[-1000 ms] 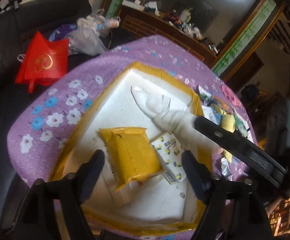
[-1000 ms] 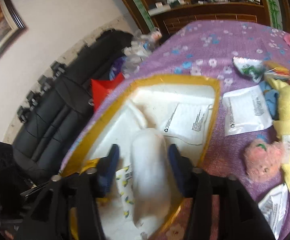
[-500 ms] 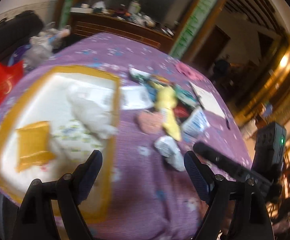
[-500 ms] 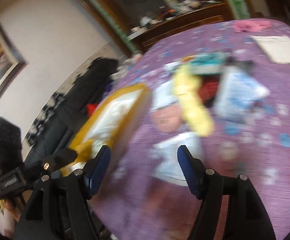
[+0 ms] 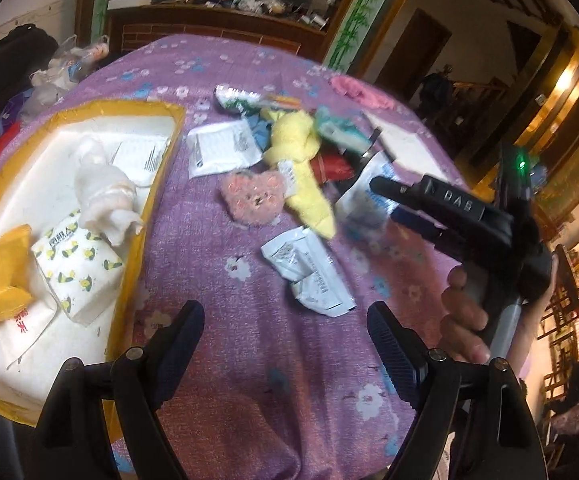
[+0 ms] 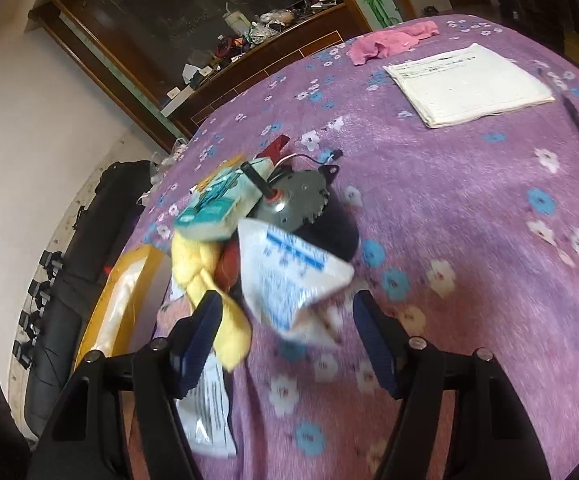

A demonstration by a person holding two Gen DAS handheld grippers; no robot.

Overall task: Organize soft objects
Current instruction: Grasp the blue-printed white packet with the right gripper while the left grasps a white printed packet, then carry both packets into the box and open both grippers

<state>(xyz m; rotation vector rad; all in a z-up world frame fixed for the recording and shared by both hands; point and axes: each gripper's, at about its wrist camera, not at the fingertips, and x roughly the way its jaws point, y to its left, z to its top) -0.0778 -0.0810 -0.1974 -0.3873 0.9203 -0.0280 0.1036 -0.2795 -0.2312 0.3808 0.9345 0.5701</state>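
On purple cloth, crumpled white-blue packet betw closing right tongs; left tongs apart.

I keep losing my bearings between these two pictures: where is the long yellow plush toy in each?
Left wrist view: yellow plush toy, upper middle, beside the pink plush.
Right wrist view: yellow plush toy, lower left, just behind the gripper's left finger.
Shared landmark: the white pouch with blue print.

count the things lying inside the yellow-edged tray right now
5, possibly more underneath: a white plush in the tray, a clear printed bag behind it, a lemon-print tissue pack, an orange packet, a white pack beneath.
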